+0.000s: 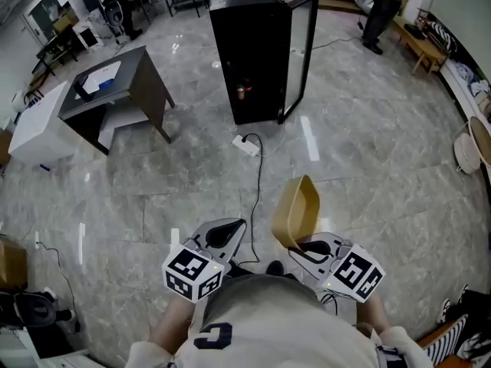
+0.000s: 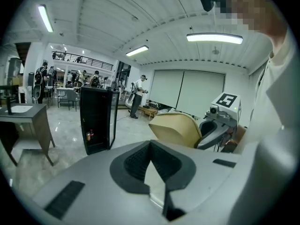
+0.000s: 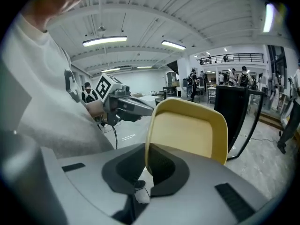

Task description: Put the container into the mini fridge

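Glossy grey marble floor [image 1: 153,182], carrying a black mini fridge [image 1: 249,52], door swung open. Just before it, a white power strip [image 1: 246,145], black cable [image 1: 258,198] trailing away. Off left, a dark desk [image 1: 115,90] beside a white cabinet [image 1: 38,125].

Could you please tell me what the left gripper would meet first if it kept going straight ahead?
Nothing close: the left gripper points over open floor between the mini fridge and the container; depth is unclear.

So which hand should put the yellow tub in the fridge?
Right. The right tool grips the yellow container by its rim; the left tool holds nothing. The mini fridge door is open.
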A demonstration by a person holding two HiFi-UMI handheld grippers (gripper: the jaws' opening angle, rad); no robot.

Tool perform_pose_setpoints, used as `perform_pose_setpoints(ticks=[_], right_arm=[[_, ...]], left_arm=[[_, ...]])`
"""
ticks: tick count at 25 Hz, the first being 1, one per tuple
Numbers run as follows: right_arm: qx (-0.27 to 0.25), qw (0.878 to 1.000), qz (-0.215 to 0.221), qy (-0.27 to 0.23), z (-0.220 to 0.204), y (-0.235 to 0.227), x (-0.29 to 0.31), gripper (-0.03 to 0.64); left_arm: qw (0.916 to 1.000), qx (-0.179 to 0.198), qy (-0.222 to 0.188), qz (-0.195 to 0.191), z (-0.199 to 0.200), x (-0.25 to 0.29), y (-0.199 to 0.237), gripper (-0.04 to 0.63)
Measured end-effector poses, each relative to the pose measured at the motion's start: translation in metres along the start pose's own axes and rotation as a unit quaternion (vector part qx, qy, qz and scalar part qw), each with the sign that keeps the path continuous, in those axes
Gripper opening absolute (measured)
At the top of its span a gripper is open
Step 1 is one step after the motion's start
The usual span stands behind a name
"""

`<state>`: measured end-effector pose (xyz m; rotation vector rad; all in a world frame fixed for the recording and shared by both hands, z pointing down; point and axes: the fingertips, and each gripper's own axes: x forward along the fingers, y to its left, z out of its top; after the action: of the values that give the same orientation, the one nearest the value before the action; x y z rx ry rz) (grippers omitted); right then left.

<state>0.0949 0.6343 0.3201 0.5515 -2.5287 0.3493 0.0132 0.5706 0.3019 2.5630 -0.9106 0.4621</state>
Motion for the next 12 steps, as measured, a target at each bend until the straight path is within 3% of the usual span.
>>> perform_pose_setpoints(ticks=[12], right_arm=[[-0.051,0.998,0.012,0.027,0.004,-0.029,0.006,0.034]], left_arm=[[0.9999,0.000,-0.007,0.009,0.017,0.025,0.017,0.057]])
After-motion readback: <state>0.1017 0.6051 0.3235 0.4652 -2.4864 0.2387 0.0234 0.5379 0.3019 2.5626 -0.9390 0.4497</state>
